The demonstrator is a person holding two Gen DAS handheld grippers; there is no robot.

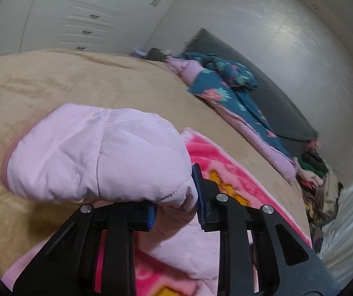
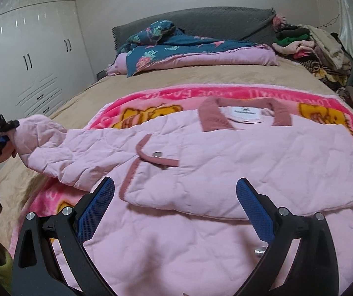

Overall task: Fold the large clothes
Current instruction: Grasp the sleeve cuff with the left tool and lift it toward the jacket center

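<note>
The pink quilted jacket (image 2: 225, 153) lies flat on the pink bear blanket (image 2: 151, 113) on the bed (image 2: 82, 98), collar toward the headboard. It looks soft, puffy and light, likely to sag and slide rather than crease. The left hand-held gripper (image 1: 176, 197) is clamped on the sleeve (image 2: 53, 145) end, lifted clear of the blanket. The right hand-held gripper (image 2: 176, 212) stands wide and empty over the hem; the trimmed edges offer firmer holds.
</note>
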